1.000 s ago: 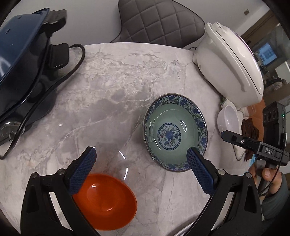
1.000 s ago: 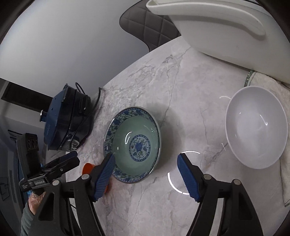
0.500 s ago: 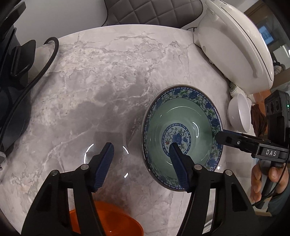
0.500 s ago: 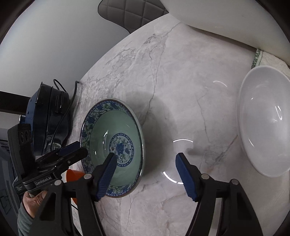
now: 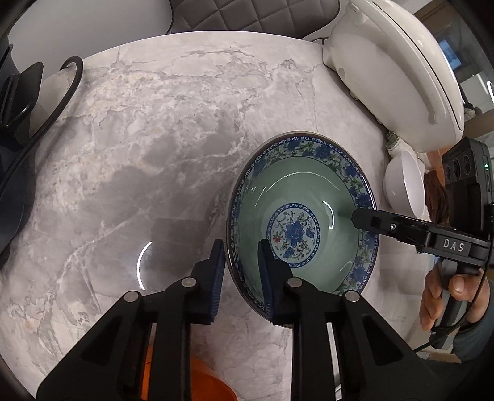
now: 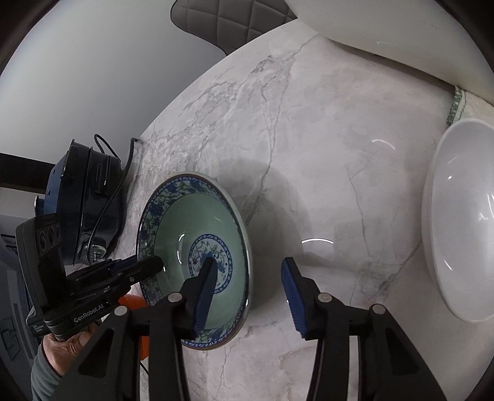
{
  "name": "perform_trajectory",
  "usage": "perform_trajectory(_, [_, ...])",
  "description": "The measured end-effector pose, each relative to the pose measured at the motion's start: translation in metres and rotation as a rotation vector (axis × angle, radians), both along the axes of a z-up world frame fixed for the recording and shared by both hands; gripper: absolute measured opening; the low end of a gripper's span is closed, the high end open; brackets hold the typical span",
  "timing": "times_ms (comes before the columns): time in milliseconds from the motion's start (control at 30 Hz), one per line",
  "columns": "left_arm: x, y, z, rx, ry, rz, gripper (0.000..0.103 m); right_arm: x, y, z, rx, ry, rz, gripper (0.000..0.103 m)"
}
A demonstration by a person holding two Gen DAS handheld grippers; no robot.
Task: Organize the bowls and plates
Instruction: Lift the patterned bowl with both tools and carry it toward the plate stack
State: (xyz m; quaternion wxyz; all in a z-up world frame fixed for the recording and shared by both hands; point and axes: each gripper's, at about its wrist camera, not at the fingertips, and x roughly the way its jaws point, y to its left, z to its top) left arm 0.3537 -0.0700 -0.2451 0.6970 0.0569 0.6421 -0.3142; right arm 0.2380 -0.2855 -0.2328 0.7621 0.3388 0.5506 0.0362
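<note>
A blue-and-green patterned bowl (image 5: 308,197) stands on the grey marble table (image 5: 139,154). My left gripper (image 5: 240,274) is shut on the bowl's near rim, one finger inside and one outside. The bowl also shows in the right wrist view (image 6: 185,222), where my right gripper (image 6: 247,290) is open, with its left finger over the bowl's inside and its right finger outside the rim. A white bowl (image 6: 460,222) lies at the right; it also shows in the left wrist view (image 5: 404,182). An orange bowl (image 5: 210,385) sits under my left gripper.
A white rice cooker (image 5: 398,71) stands at the back right. A dark blue appliance (image 6: 80,200) with a black cord (image 5: 40,108) stands at the left. A grey quilted chair (image 5: 253,15) is behind the table. A cloth (image 6: 457,105) lies under the white bowl.
My left gripper moved forward and closed onto the patterned bowl's near rim. My right gripper moved in so that its fingers straddle the opposite rim, still open.
</note>
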Motion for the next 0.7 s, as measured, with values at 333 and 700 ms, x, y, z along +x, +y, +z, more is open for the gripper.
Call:
perform_trajectory(333, [-0.001,-0.005,-0.002,0.007,-0.002,-0.001,0.01,0.003,-0.001,-0.007,0.037,0.032,0.027,0.011])
perform_trajectory(700, [-0.014,-0.003,0.012,-0.008,-0.016,0.022,0.01,-0.002,0.001,0.0,0.009,0.008,0.046,0.009])
